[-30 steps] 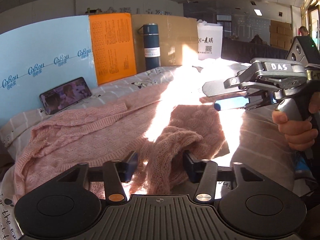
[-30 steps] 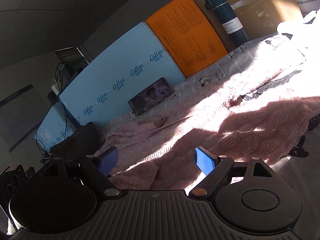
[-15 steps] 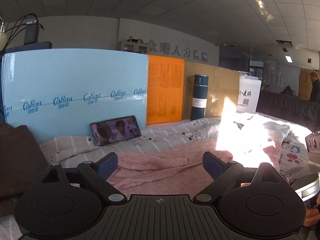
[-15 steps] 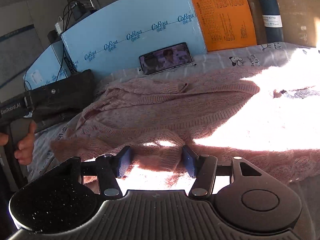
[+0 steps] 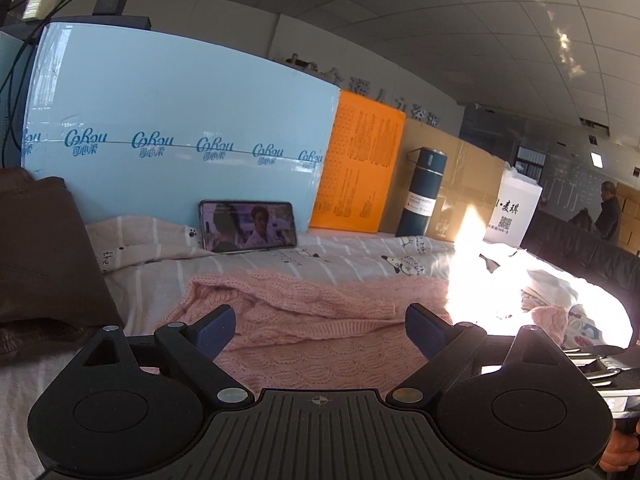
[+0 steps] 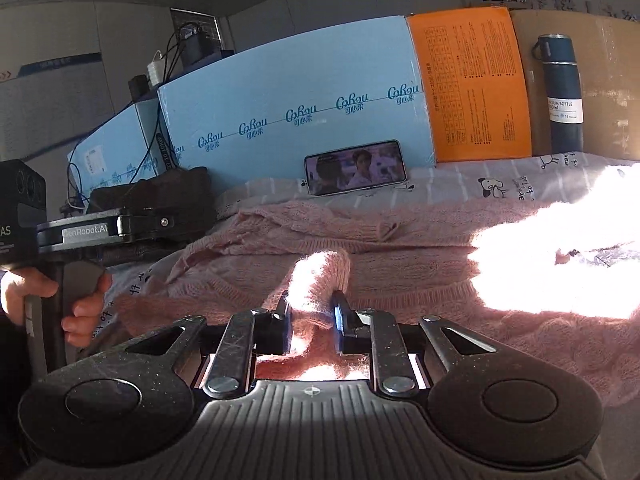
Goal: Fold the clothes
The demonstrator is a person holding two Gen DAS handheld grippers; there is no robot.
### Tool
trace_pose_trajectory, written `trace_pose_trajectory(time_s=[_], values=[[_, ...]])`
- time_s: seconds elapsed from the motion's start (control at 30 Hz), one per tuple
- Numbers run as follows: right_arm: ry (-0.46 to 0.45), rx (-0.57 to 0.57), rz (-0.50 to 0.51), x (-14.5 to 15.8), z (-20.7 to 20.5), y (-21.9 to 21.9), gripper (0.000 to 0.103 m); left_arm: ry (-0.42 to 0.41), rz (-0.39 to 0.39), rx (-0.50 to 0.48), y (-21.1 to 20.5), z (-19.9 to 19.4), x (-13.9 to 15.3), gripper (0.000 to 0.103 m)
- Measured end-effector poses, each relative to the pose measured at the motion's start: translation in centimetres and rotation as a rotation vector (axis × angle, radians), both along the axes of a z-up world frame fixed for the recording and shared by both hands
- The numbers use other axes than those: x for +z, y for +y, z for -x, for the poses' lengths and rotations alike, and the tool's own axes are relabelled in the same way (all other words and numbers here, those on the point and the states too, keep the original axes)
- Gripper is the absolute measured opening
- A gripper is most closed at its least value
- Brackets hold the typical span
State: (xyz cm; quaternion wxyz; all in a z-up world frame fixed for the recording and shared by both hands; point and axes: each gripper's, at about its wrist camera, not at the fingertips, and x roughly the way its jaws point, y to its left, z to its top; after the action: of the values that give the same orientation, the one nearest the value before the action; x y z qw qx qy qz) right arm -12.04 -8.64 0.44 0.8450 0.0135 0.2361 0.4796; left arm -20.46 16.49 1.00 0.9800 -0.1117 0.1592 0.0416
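A pink cable-knit sweater (image 5: 320, 312) lies spread on a striped, cartoon-print sheet (image 5: 360, 256). In the left wrist view my left gripper (image 5: 320, 330) stands open just above the sweater's near side, nothing between its blue pads. In the right wrist view my right gripper (image 6: 310, 320) is shut on a bunched fold of the pink sweater (image 6: 400, 256), which sticks up between the fingers. The left gripper's body (image 6: 80, 232) shows at the left of the right wrist view, held by a hand (image 6: 76, 300). Strong sunlight washes out the sweater's right part.
A phone (image 5: 248, 225) playing video leans on a light-blue box (image 5: 180, 140) at the back. An orange panel (image 5: 360, 176), a dark blue bottle (image 5: 424, 194), cardboard and a white box (image 5: 514, 210) line the back. A brown cushion (image 5: 40, 256) sits left. A person (image 5: 608, 210) stands far right.
My left gripper let go of the sweater fold, opened and drew back to the left. My right gripper moved onto the sweater's near edge and closed on a fold.
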Motion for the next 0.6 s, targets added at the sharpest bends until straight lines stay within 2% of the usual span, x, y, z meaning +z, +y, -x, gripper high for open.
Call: trace_pose_trajectory(time_s=[0.23, 0.4, 0.53, 0.57, 0.6], values=[[-0.065, -0.061, 0.067, -0.2, -0.4, 0.2, 0.020, 0.030, -0.051, -0.001, -0.4, -0.3, -0.3, 0.094], [-0.103, -0.086, 0.102, -0.6, -0.3, 0.1, 0.041, 0.058, -0.076, -0.090, -1.2, -0.5, -0.7, 0.100], [-0.133, -0.091, 0.155, -0.6, -0.7, 0.3, 0.054, 0.071, -0.181, -0.143, -2.6, -0.2, -0.9, 0.100], [-0.141, -0.091, 0.171, -0.6, -0.8, 0.3, 0.062, 0.069, -0.207, -0.158, -2.8, 0.0, -0.9, 0.101], [-0.149, -0.092, 0.186, -0.6, -1.0, 0.4, 0.063, 0.071, -0.235, -0.171, -3.1, 0.2, -1.0, 0.101]])
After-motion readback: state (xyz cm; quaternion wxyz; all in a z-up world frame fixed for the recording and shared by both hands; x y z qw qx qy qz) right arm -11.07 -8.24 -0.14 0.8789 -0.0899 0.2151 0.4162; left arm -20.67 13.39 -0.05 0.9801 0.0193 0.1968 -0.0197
